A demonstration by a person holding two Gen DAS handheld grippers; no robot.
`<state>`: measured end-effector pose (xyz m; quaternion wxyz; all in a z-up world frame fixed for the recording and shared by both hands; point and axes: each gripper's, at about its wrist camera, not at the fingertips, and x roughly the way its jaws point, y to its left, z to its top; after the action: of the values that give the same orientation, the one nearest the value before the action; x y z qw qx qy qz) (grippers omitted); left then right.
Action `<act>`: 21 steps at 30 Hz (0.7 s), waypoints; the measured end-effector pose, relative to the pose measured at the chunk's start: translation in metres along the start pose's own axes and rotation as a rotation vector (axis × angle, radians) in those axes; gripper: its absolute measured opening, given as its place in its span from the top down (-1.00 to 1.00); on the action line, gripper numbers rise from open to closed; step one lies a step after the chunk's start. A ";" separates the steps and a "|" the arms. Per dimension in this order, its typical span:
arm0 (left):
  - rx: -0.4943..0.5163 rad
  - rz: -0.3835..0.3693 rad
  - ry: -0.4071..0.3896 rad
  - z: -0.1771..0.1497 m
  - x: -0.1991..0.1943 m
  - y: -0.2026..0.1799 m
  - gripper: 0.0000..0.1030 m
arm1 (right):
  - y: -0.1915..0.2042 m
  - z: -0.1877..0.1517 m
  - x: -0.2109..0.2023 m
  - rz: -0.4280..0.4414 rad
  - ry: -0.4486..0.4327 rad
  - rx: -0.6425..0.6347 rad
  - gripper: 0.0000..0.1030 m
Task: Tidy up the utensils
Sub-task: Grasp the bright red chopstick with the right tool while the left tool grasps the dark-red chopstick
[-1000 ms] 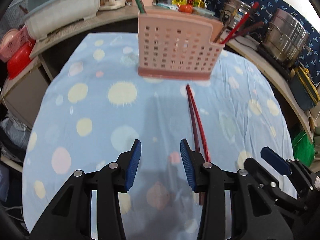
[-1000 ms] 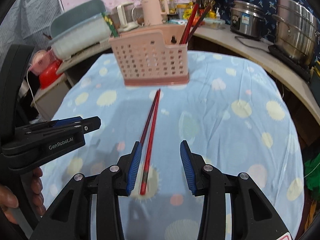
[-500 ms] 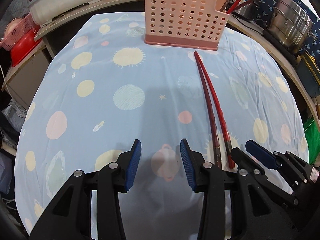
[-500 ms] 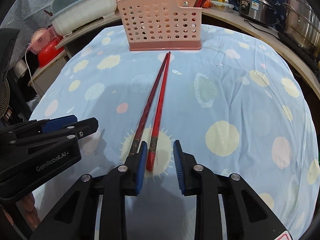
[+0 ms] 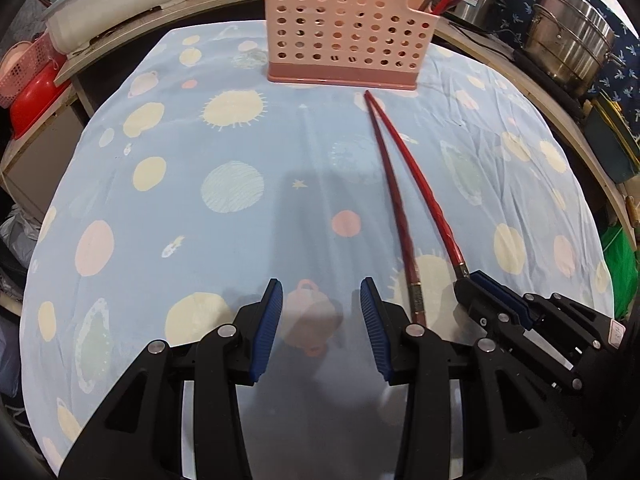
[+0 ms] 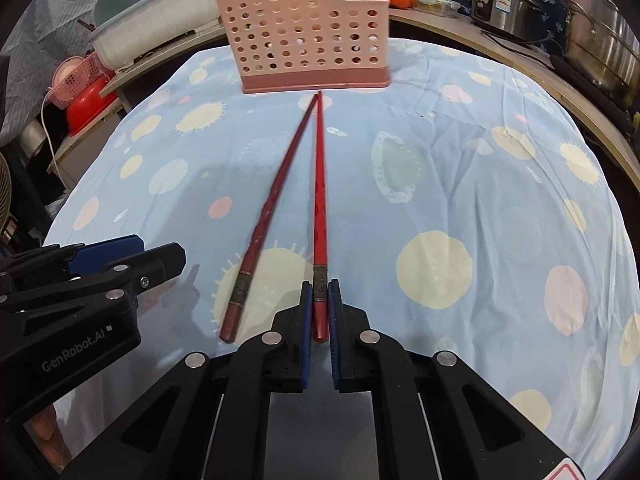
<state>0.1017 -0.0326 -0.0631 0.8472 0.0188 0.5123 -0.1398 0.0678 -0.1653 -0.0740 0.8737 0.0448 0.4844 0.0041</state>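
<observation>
Two red chopsticks lie on the blue spotted cloth, tips toward a pink perforated utensil basket [image 6: 304, 36] that holds more chopsticks at its right end. My right gripper [image 6: 320, 300] is shut on the thick end of the brighter red chopstick [image 6: 319, 200]. The darker chopstick [image 6: 272, 208] lies just left of it, free. My left gripper [image 5: 322, 308] is open and empty, low over the cloth left of the chopsticks [image 5: 400, 200]. The basket also shows in the left wrist view [image 5: 344, 28]. The right gripper shows at the left view's lower right [image 5: 472, 284].
A curved counter rings the table, with steel pots [image 6: 600, 32] at the right, a grey-green tub [image 6: 152, 12] and a red bowl [image 6: 84, 108] at the left. The table edge [image 5: 600, 264] drops off on the right.
My right gripper has closed from half open onto the brighter chopstick's end. Both grippers have come lower and a little closer to the cloth; the left stays open.
</observation>
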 end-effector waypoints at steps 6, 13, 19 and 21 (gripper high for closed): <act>0.050 -0.037 -0.014 -0.004 -0.002 -0.020 0.00 | -0.018 -0.010 -0.009 -0.011 0.001 0.044 0.87; 0.099 -0.051 0.014 -0.009 0.012 -0.040 0.01 | -0.030 -0.018 -0.015 -0.010 0.005 0.073 0.87; 0.127 -0.034 0.007 -0.009 0.018 -0.046 0.19 | -0.031 -0.019 -0.016 -0.011 0.004 0.072 0.86; 0.129 -0.036 0.005 -0.009 0.018 -0.045 0.38 | -0.031 -0.019 -0.016 -0.011 0.005 0.072 0.86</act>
<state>0.0906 -0.0785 -0.0779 0.8403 0.0646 0.5045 -0.1876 0.0424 -0.1951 -0.0733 0.8704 0.0735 0.4865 -0.0178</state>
